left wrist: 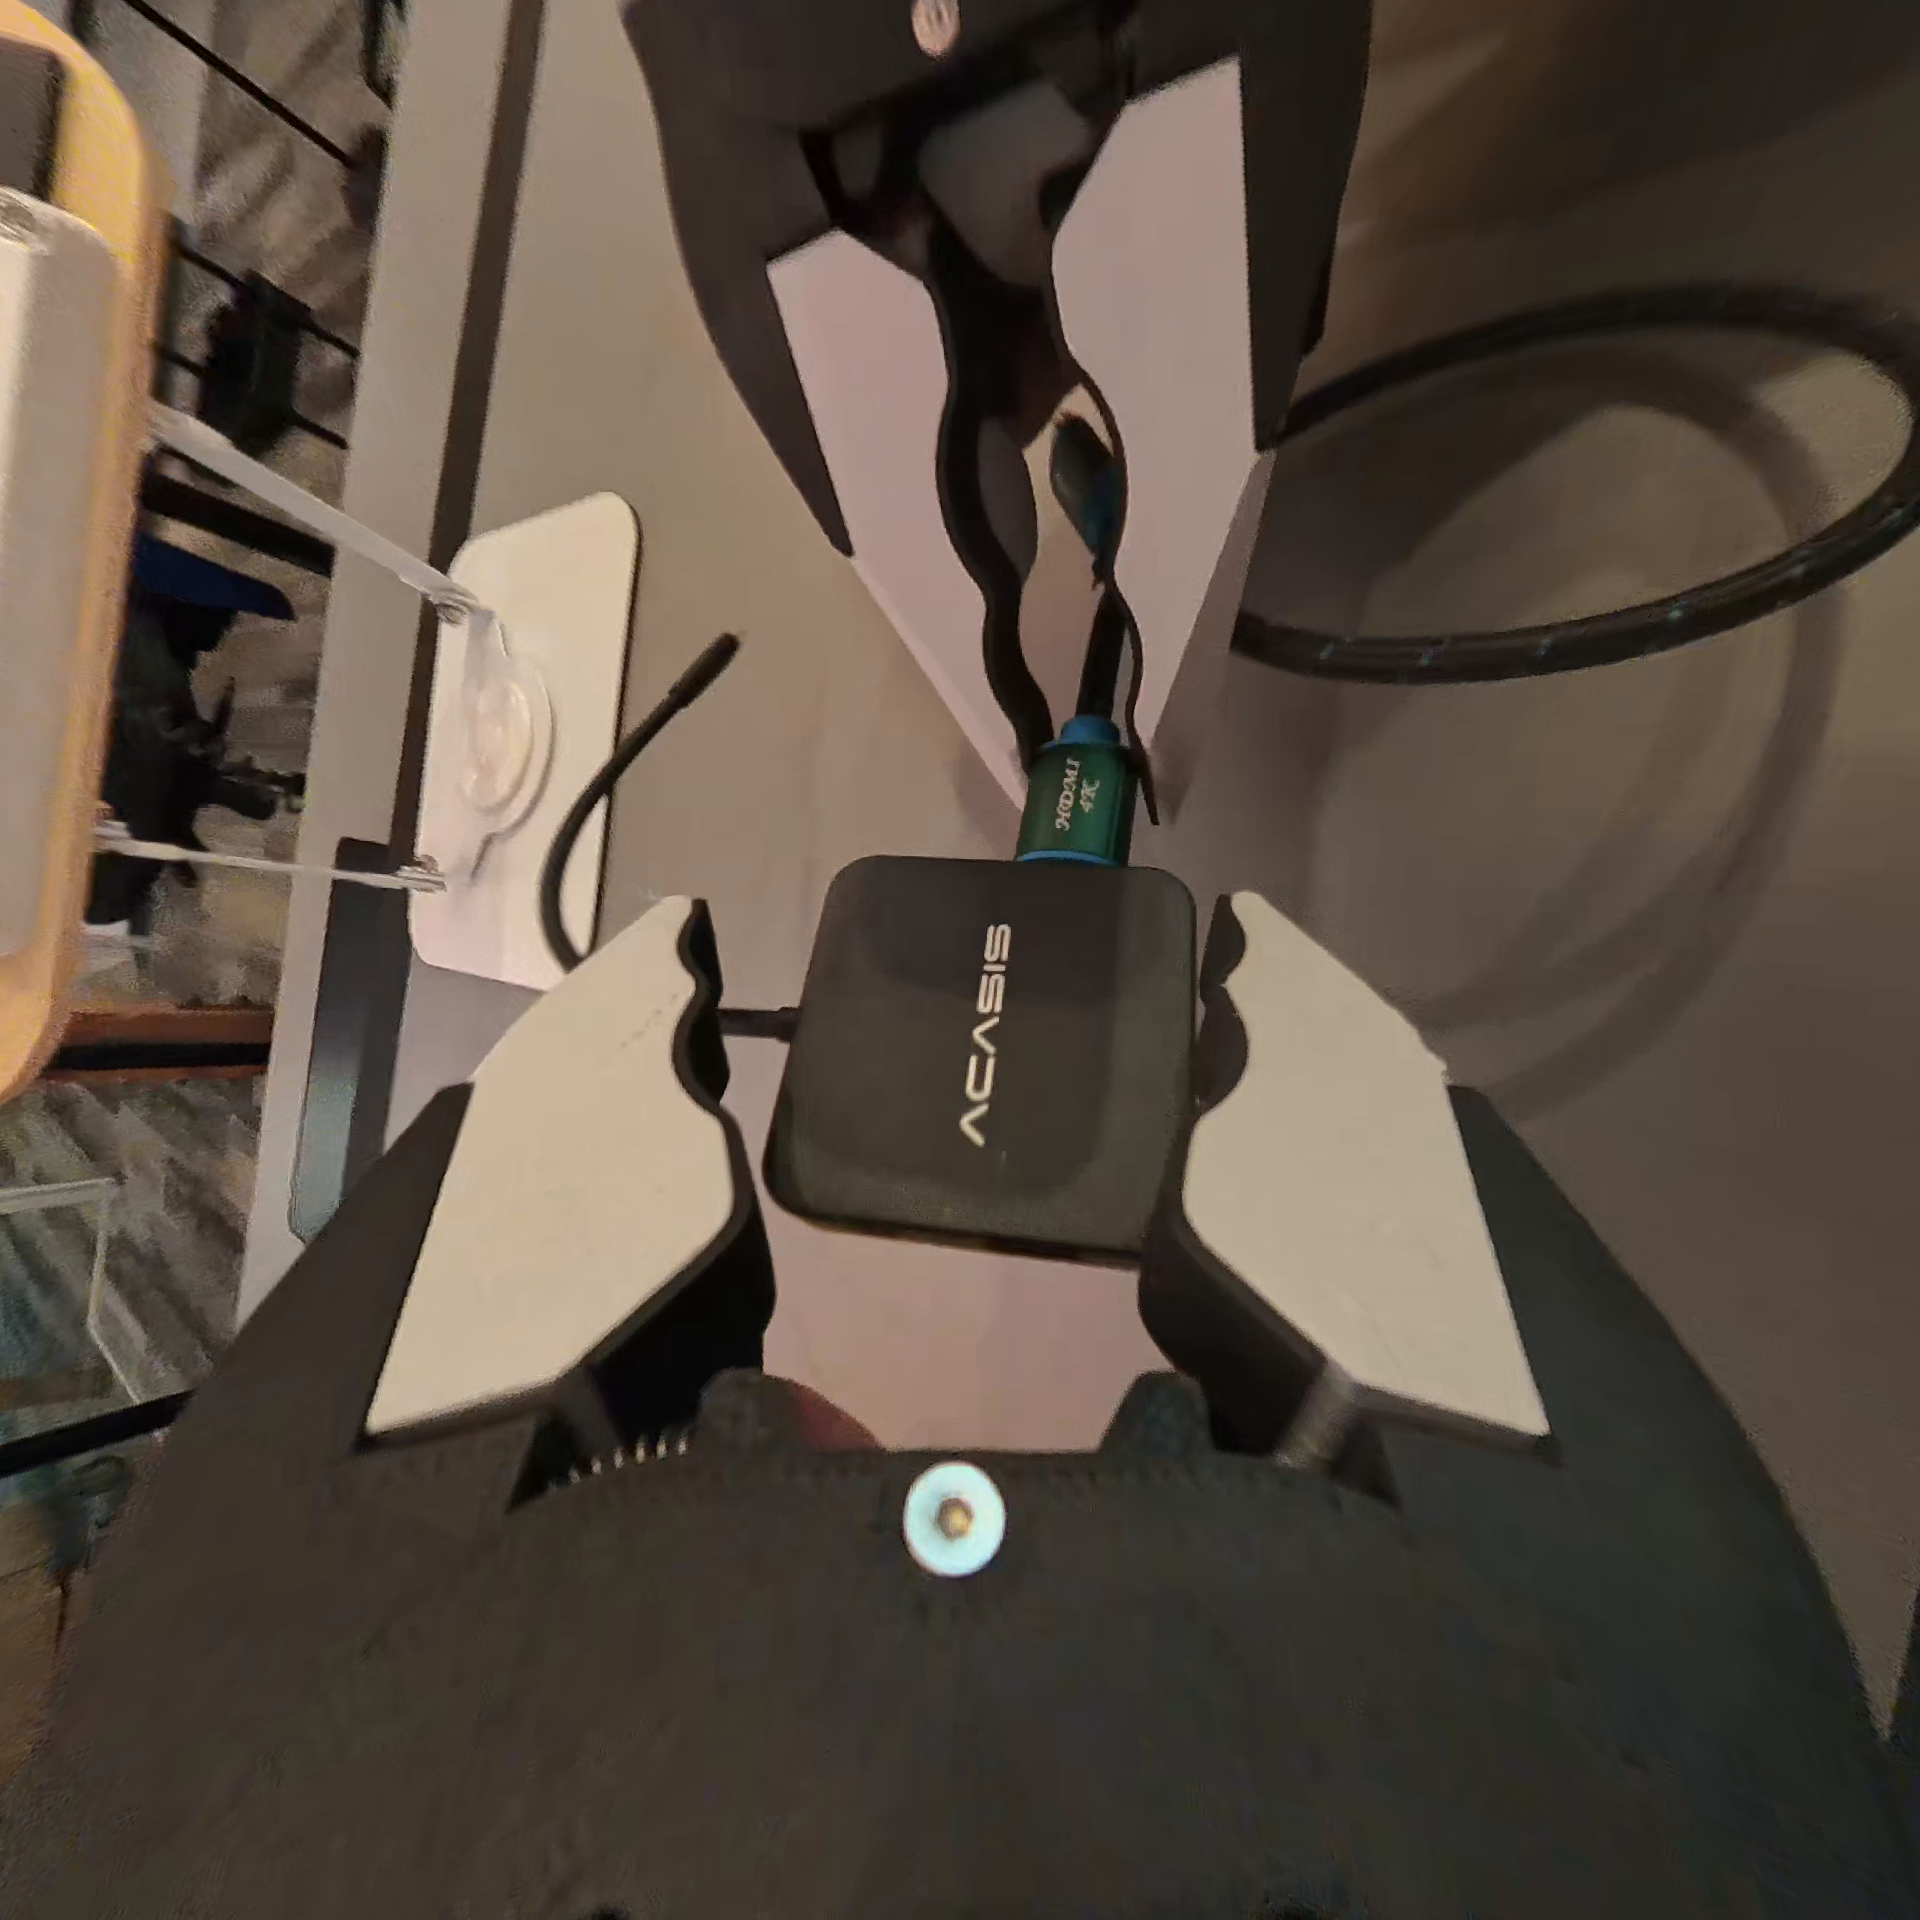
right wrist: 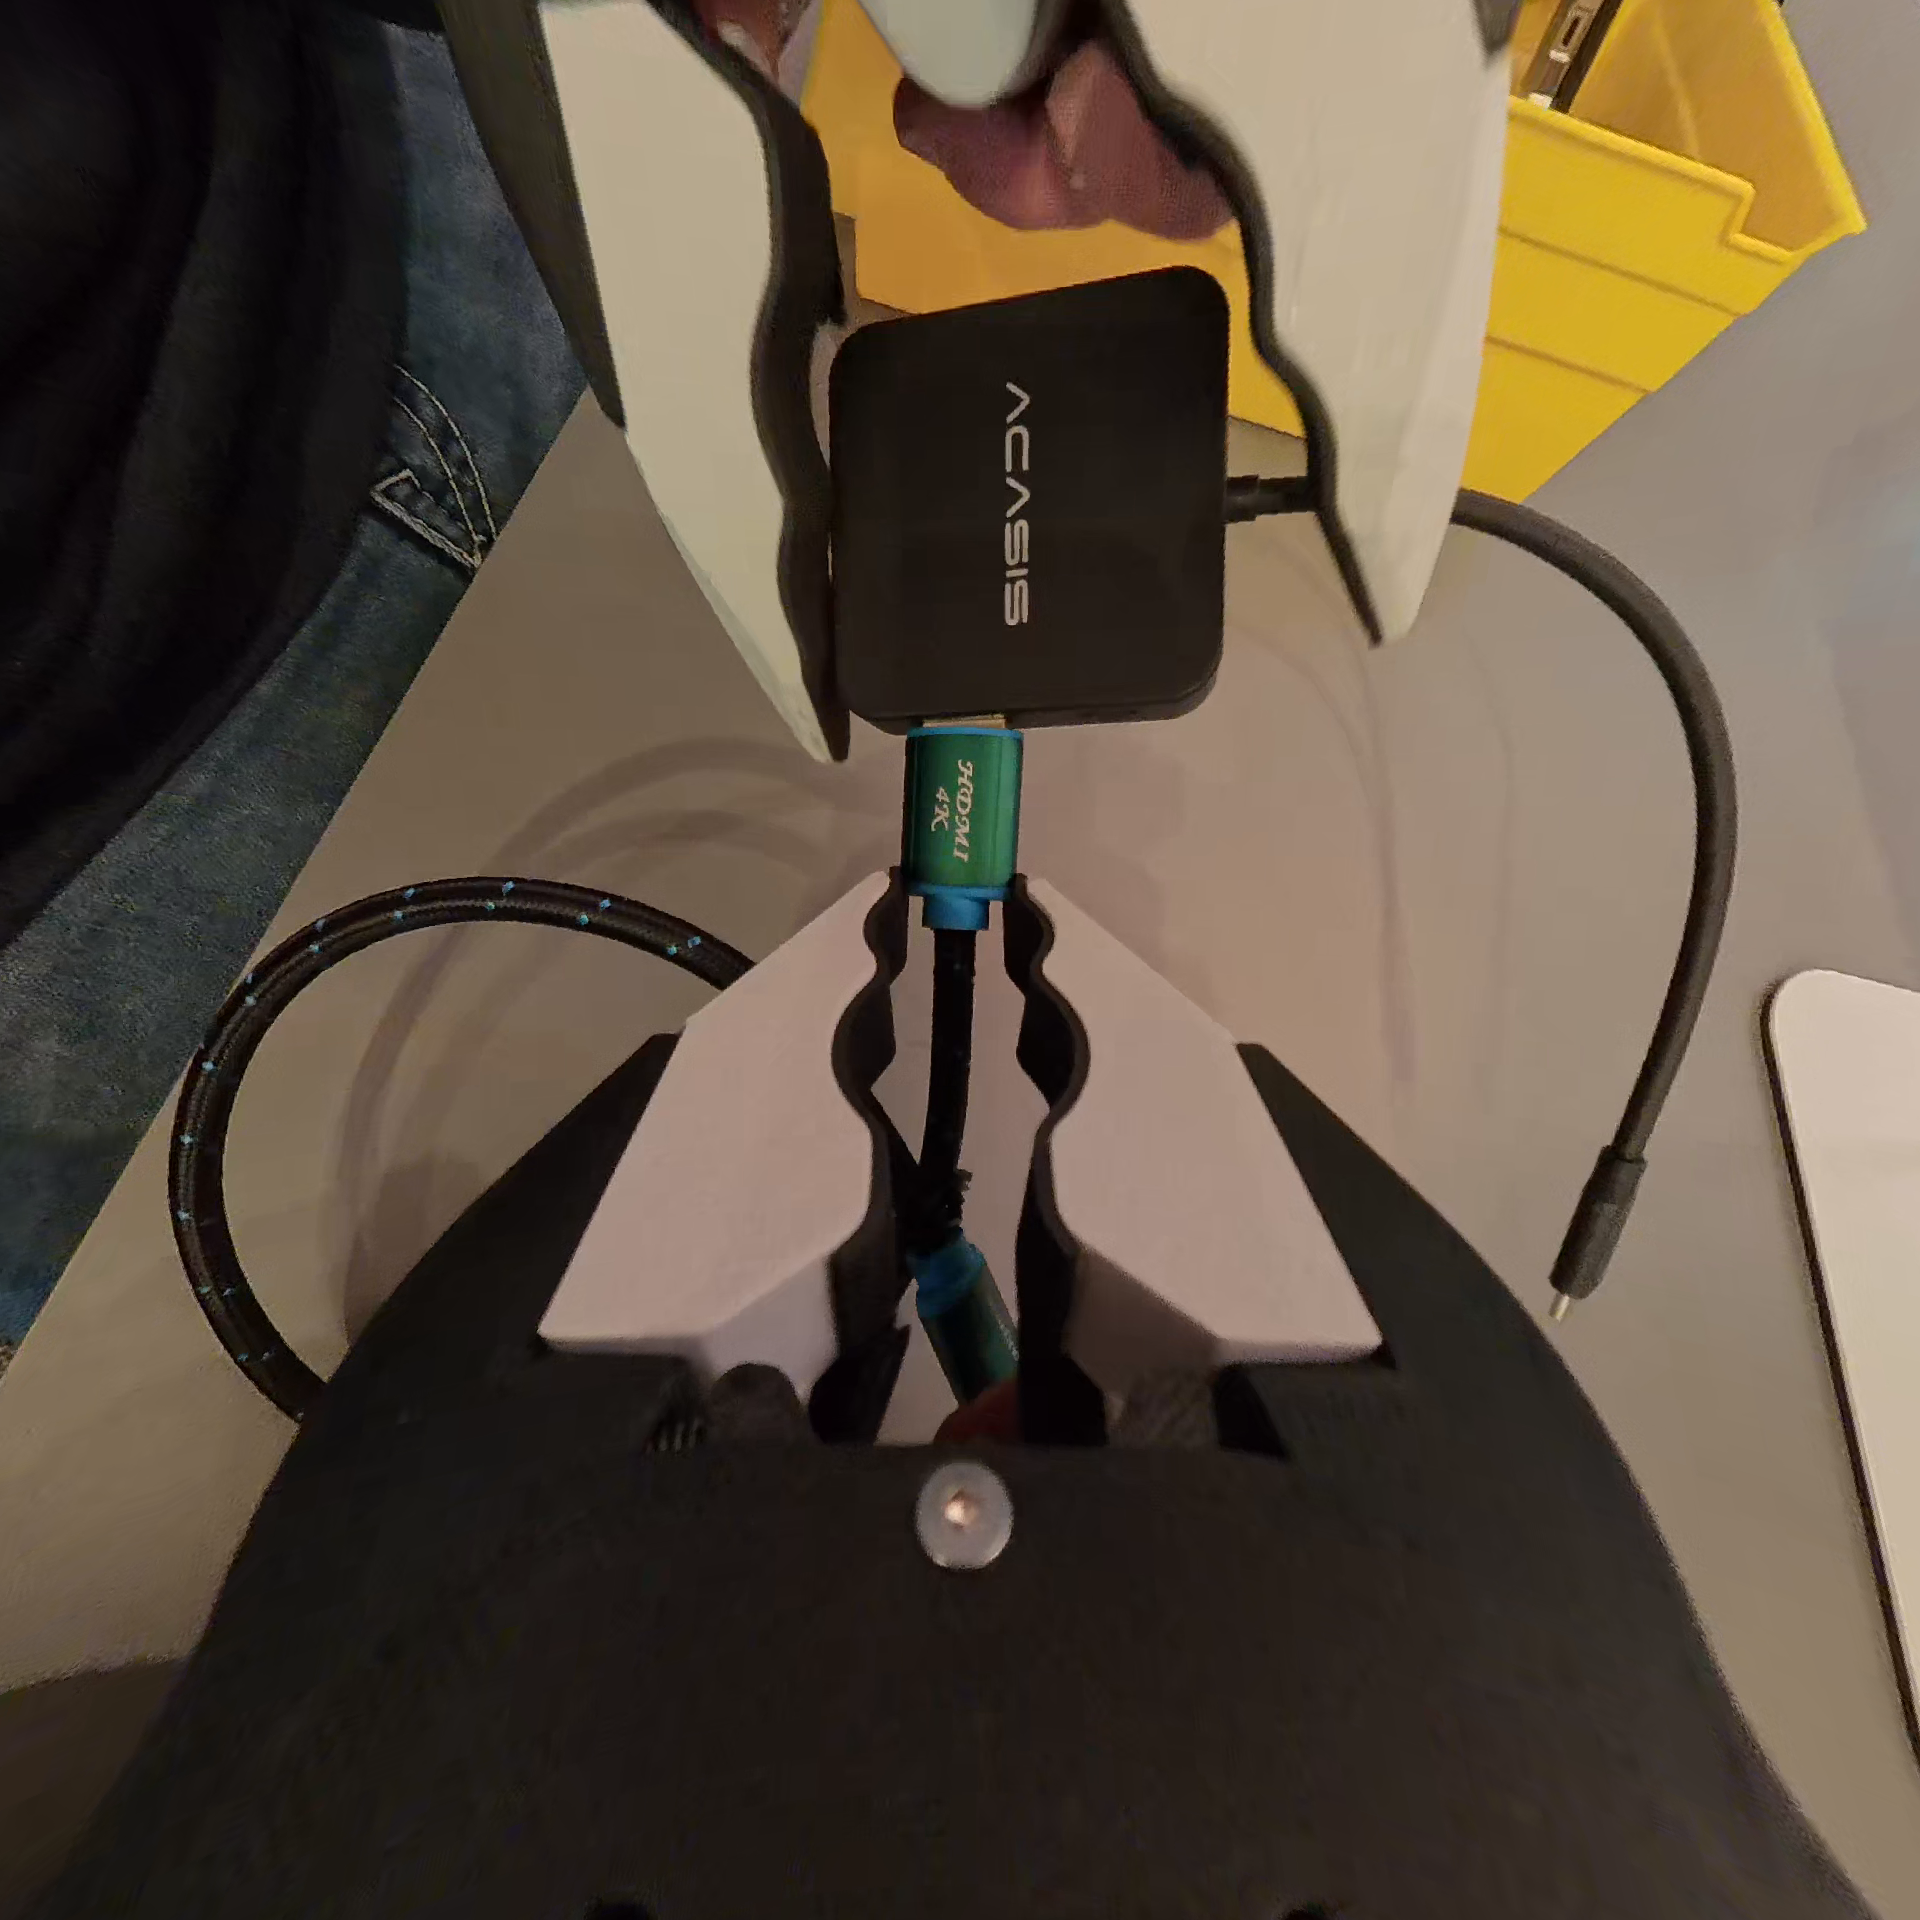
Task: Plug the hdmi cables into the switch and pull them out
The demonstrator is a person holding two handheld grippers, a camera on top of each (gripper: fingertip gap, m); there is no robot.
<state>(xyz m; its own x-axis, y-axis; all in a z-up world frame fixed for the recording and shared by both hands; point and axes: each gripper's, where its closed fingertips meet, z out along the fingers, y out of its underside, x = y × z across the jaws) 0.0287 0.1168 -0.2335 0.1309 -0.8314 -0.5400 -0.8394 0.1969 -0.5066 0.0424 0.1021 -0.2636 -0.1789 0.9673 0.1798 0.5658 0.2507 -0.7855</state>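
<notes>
Left wrist view: we see our left gripper (left wrist: 961, 1023) clamped on the black switch (left wrist: 987, 1049), one finger on each side edge, box sitting square between the tips. Straight ahead of the tips, the green HDMI plug (left wrist: 1075, 805) sits in the switch's far edge. Beyond it the right gripper (left wrist: 1081, 665) faces us, its fingers closed around the braided HDMI cable (left wrist: 1610, 634) just behind the plug. The cable loops away to the right of the tips on the grey table (left wrist: 1558, 1039). A thin black lead (left wrist: 582, 821) leaves the switch's left side, curling past the left finger. A white pad (left wrist: 561, 644) lies further left.

Right wrist view: we see the right gripper (right wrist: 956, 904) pinching the cable right at the blue collar of the plug (right wrist: 961, 810); a sliver of metal shows between plug and switch (right wrist: 1029, 499), so we cannot tell if it is fully seated. The left gripper (right wrist: 1039, 644) holds the switch ahead. The cable loop (right wrist: 239, 1091) lies left of the fingers, the thin lead (right wrist: 1694, 831) right. Yellow bin (right wrist: 1662, 260) behind.
</notes>
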